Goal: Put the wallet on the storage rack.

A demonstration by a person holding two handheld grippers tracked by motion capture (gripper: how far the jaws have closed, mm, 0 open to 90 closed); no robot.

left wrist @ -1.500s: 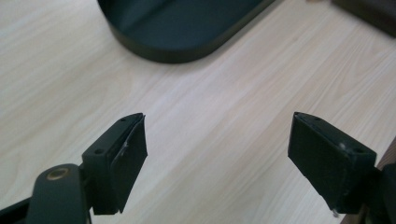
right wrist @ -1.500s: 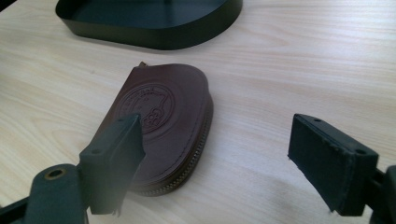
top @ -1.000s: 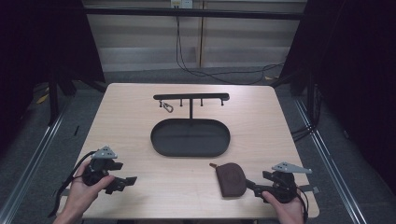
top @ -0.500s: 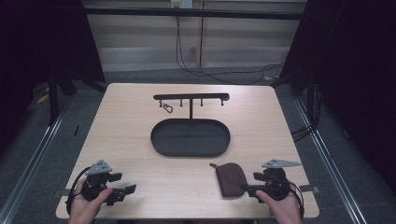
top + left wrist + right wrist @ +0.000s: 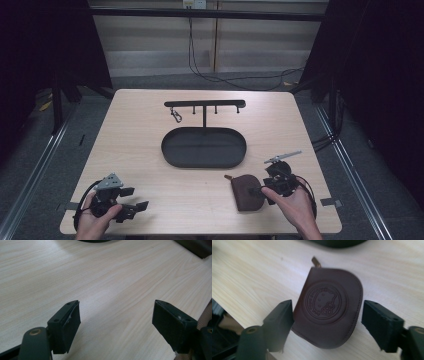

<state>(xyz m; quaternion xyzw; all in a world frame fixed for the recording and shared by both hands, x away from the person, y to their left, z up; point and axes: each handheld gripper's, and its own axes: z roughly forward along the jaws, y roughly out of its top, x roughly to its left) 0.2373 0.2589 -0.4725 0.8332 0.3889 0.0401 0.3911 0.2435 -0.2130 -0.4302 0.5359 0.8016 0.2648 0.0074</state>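
Straddling the pouch (image 5: 329,307), the right gripper (image 5: 327,325) has its jaws wide apart, one on each side — the pouch lies flat on the table (image 5: 150,150) near the front right edge, below the tray (image 5: 172,150). Best to lower squarely and pinch across its middle. Left gripper (image 5: 116,322) hangs apart too, idle.

Pouch (image 5: 329,307): brown leather, smooth, embossed. Table (image 5: 150,130): pale wood-grain, matt. Tray (image 5: 204,147): matt black.
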